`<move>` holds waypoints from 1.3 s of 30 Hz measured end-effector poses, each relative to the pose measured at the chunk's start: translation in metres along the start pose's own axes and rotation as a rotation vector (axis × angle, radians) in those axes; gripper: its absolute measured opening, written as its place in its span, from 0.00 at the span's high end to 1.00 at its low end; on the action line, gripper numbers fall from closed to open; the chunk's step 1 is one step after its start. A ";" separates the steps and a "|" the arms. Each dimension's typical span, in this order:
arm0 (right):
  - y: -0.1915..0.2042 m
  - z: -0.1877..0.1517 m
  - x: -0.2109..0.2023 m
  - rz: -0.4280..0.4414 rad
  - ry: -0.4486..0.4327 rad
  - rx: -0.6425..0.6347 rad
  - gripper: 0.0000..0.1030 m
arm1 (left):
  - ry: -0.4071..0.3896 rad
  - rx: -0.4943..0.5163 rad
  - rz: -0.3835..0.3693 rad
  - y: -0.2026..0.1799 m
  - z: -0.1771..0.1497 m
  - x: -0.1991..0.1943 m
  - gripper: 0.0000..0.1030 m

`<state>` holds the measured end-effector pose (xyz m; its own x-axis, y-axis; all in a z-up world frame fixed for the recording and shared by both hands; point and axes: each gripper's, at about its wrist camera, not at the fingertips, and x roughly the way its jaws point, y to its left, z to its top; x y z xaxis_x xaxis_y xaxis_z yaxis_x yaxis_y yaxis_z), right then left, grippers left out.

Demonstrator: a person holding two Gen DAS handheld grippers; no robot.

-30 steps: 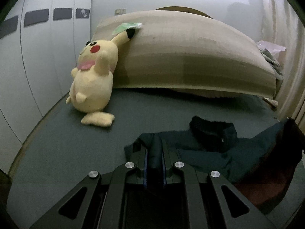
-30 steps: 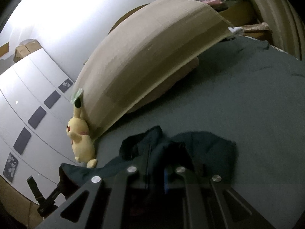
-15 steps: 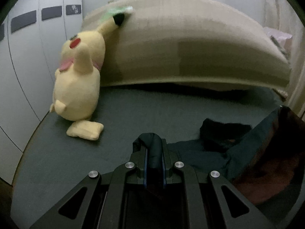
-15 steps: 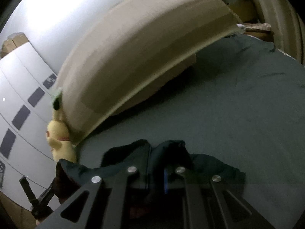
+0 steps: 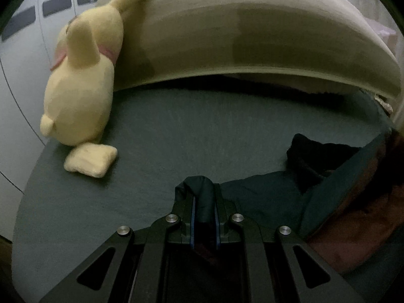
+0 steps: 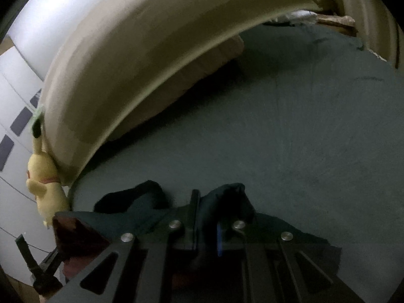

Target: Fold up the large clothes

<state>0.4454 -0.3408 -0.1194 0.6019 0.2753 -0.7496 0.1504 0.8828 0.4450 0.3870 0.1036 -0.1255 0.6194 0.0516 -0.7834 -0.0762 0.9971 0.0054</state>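
A dark teal garment (image 5: 265, 197) with a black collar (image 5: 313, 156) and a reddish-brown lining (image 5: 358, 227) hangs low over the dark bed sheet (image 5: 202, 131). My left gripper (image 5: 204, 199) is shut on a rolled edge of it, fabric bulging up between the pads. In the right wrist view the same garment (image 6: 141, 207) stretches leftward, and my right gripper (image 6: 207, 209) is shut on a bunched fold of it. The left gripper's body (image 6: 38, 270) shows at the lower left there.
A yellow plush toy (image 5: 80, 88) leans against a long beige bolster (image 5: 252, 38) at the head of the bed. White cabinet doors (image 5: 22, 58) stand on the left. Curtains and clutter (image 6: 328, 17) lie at the bed's far right.
Both grippers have sunk and moved forward toward the bolster and plush toy, carrying the garment with them. The garment now lies lower in both views. Both grips are unchanged.
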 end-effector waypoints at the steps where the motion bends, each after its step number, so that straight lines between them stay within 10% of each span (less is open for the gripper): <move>1: -0.002 0.000 0.004 -0.003 0.003 0.012 0.90 | 0.007 -0.001 -0.002 0.000 0.001 0.003 0.88; 11: -0.016 0.011 0.000 0.064 0.050 0.124 0.73 | 0.047 -0.077 -0.084 0.010 0.014 0.003 0.77; 12: -0.017 0.011 -0.005 0.084 0.043 0.140 0.59 | 0.039 -0.105 -0.116 0.014 0.016 -0.002 0.74; 13: -0.019 0.013 -0.010 0.122 0.040 0.165 0.22 | 0.037 -0.132 -0.149 0.019 0.019 -0.004 0.68; 15: -0.021 0.016 -0.021 0.167 0.012 0.188 0.00 | 0.032 -0.181 -0.210 0.026 0.022 -0.011 0.58; 20: -0.021 0.024 -0.065 0.152 -0.114 0.144 0.00 | -0.116 -0.275 -0.267 0.050 0.032 -0.041 0.17; 23: -0.004 0.014 -0.086 0.099 -0.140 -0.053 0.00 | -0.208 -0.411 -0.222 0.079 0.031 -0.060 0.16; 31: 0.083 -0.055 -0.051 -0.122 0.000 -0.589 0.00 | -0.230 0.088 -0.129 -0.011 0.006 -0.063 0.16; 39: 0.115 -0.039 0.003 -0.229 0.054 -0.542 0.00 | -0.218 0.348 -0.014 -0.094 -0.008 -0.040 0.16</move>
<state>0.4343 -0.2236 -0.0895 0.5585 0.0612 -0.8273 -0.1590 0.9867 -0.0343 0.3628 0.0075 -0.0998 0.7726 0.0116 -0.6348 0.1787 0.9554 0.2351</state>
